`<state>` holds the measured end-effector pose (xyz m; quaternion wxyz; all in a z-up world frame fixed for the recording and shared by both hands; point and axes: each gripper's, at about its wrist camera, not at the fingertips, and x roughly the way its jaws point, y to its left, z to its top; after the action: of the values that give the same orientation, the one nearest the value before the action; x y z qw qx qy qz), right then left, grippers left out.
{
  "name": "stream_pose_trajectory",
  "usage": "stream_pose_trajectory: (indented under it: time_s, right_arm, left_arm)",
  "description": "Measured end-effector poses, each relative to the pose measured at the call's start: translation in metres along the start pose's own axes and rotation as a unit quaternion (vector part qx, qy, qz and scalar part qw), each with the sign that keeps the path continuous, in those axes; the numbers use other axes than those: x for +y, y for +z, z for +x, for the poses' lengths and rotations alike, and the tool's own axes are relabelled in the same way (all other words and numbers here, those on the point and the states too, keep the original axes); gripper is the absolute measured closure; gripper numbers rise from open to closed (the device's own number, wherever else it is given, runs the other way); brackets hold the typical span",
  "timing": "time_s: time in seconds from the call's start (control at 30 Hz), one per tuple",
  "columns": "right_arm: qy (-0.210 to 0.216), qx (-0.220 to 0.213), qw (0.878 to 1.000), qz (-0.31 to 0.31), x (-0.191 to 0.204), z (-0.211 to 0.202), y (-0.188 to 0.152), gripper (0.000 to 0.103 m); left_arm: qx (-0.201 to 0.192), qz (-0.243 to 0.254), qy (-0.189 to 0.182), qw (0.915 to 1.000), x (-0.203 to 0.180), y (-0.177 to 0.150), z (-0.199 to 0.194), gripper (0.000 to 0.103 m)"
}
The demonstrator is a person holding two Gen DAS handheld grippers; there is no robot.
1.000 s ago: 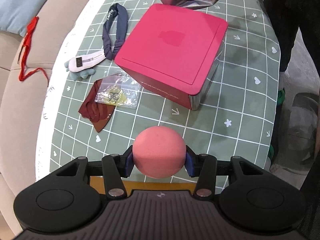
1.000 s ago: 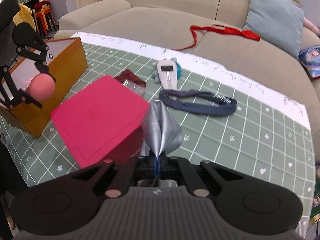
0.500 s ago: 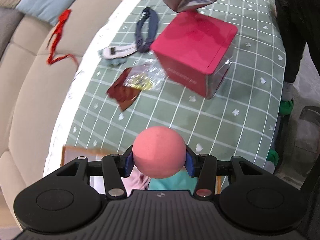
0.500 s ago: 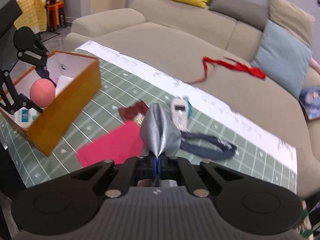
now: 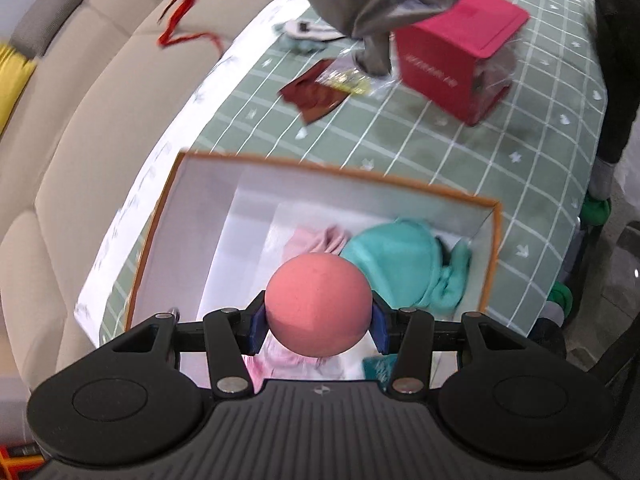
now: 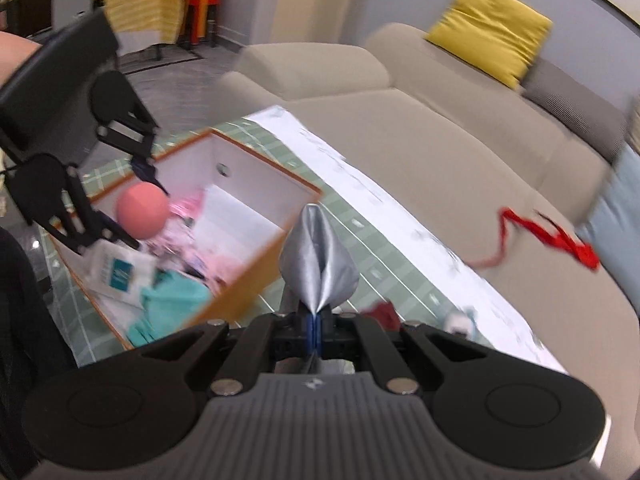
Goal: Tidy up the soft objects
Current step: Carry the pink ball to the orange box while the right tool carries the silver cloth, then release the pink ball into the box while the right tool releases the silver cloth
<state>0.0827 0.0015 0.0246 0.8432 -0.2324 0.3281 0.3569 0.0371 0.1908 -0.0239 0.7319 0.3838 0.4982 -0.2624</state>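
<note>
left gripper [image 5: 319,323] clamped on pink foam ball [image 5: 319,305] hangs right above the open orange box [image 5: 492,264], so the drop is straight down, while right gripper [image 6: 315,328] pinched shut on silver cloth [image 6: 318,266] sits beside the box, farther off

No legible text: white lettering on the red box [image 5: 444,74] side, blurred beyond reading

A round coral-pink foam ball [image 5: 318,306] sits pinched between blue pads above an orange-rimmed, white-lined box [image 5: 332,172] holding teal [image 5: 400,264] and pink cloths [image 5: 316,240]. A crumpled silvery-grey fabric [image 6: 319,270] hangs bunched, clamped at its fold.
</note>
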Motion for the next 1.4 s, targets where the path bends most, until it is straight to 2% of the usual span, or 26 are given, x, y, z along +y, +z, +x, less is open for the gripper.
stream_pose_trajectory:
  time_s: [0.23, 0.33, 0.53, 0.7, 0.97, 1.17, 1.4]
  right_arm:
    - [0.044, -0.008, 0.998, -0.036, 0.046, 0.031, 0.047, 0.103]
    - [0.058, -0.005, 0.997, -0.042, 0.061, 0.049, 0.060, 0.103]
    - [0.082, 0.011, 0.996, -0.035, 0.080, 0.084, 0.082, 0.103]
    - [0.098, 0.027, 0.995, -0.008, 0.080, 0.115, 0.094, 0.103]
    - [0.111, 0.075, 0.990, 0.030, 0.082, 0.173, 0.099, 0.103]
    - [0.108, 0.113, 0.987, 0.032, 0.089, 0.210, 0.096, 0.103]
    - [0.106, 0.143, 0.984, 0.022, 0.095, 0.234, 0.087, 0.102]
  left_arm:
    - [0.004, -0.057, 0.013, 0.9983, 0.029, -0.025, 0.013, 0.047]
    - [-0.003, -0.092, 0.007, 0.9957, 0.045, -0.033, 0.018, 0.047]
    - [0.000, -0.118, 0.007, 0.9930, 0.064, -0.038, 0.039, 0.047]
    - [0.000, -0.140, 0.000, 0.9901, 0.080, -0.039, 0.060, 0.046]
    - [0.018, -0.145, -0.013, 0.9892, 0.090, -0.039, 0.092, 0.046]
    - [0.028, -0.155, -0.027, 0.9872, 0.095, -0.042, 0.111, 0.046]
    - [0.036, -0.164, -0.033, 0.9852, 0.099, -0.047, 0.124, 0.045]
